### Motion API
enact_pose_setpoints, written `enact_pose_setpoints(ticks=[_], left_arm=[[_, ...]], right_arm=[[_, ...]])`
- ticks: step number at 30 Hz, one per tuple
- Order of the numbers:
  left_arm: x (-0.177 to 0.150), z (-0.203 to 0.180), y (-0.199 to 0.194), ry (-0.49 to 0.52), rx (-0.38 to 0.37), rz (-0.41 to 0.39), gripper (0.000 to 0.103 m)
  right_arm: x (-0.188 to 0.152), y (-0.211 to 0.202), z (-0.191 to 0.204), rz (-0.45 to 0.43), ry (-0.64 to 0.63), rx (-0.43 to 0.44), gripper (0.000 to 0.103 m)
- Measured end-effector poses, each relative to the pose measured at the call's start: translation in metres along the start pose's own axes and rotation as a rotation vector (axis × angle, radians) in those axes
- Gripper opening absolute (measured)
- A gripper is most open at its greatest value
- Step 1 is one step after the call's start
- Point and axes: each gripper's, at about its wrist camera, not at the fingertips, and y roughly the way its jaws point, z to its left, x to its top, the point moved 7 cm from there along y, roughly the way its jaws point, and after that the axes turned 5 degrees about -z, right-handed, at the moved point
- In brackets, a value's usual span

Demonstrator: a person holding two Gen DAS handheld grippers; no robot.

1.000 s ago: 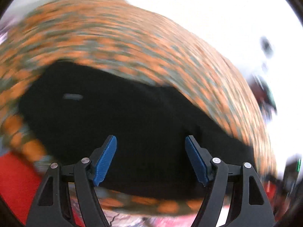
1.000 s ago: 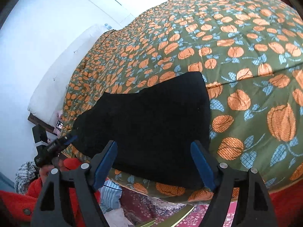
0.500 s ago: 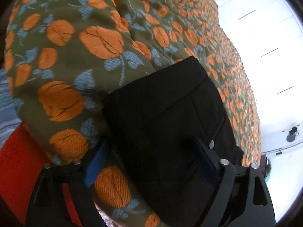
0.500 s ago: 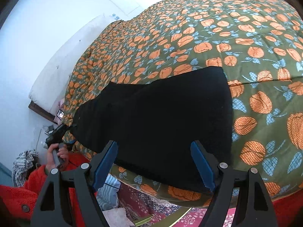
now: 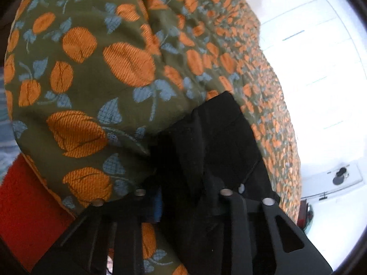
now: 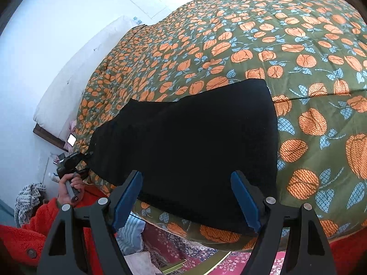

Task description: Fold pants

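Note:
Black pants [image 6: 195,142] lie flat on a green bedspread with orange flowers [image 6: 263,45], near the bed's front edge. In the right wrist view my right gripper [image 6: 188,201] is open and empty, just in front of the pants' near hem. My left gripper [image 6: 78,160] shows there at the far left, at the pants' waist end. In the left wrist view the left gripper [image 5: 183,194] has its fingers closed on a bunched fold of the black pants [image 5: 218,142]; the fingertips are buried in cloth.
A white pillow [image 6: 80,73] lies at the bed's head by a white wall. Clothes and patterned cloth lie on the floor [image 6: 179,252] below the bed's edge. My red sleeve [image 6: 20,236] shows at the lower left.
The left gripper has moved onto the waist end and closed on the cloth, which now bunches between its fingers. The right gripper has come slightly closer to the hem, still open.

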Motion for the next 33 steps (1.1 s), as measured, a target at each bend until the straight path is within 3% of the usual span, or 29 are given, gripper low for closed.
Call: enact_pose_setpoints(ticks=[6,9,12,17,22,28,33], left_arm=[[-0.012,-0.07,-0.04,0.433,0.144,-0.134,0.018],[-0.03,-0.116,-0.07,0.635,0.114,-0.197,0.017],[-0.065,-0.166,-0.103,0.81,0.014,-0.219,0.016],[-0.146,-0.252,-0.131,1.001,-0.213,-0.122,0.016],[-0.231,-0.314,-0.138,1.147,-0.379,0.011,0.015],[-0.323,-0.35,-0.111,1.293,-0.45,0.161,0.015],[-0.394,-0.351,-0.077,1.391,-0.389,0.286,0.015]], right_arm=[[0.001,-0.001,0.002,-0.009,-0.015,0.001,0.079],[0.002,-0.004,0.0,-0.018,-0.004,0.006,0.079],[0.004,-0.008,-0.005,-0.034,0.021,0.009,0.079],[0.011,-0.017,-0.01,-0.075,0.064,0.025,0.079],[0.02,-0.034,-0.014,-0.141,0.083,0.026,0.079],[0.034,-0.076,-0.039,-0.288,0.165,0.002,0.079],[0.036,-0.107,-0.067,-0.379,0.245,-0.025,0.079]])
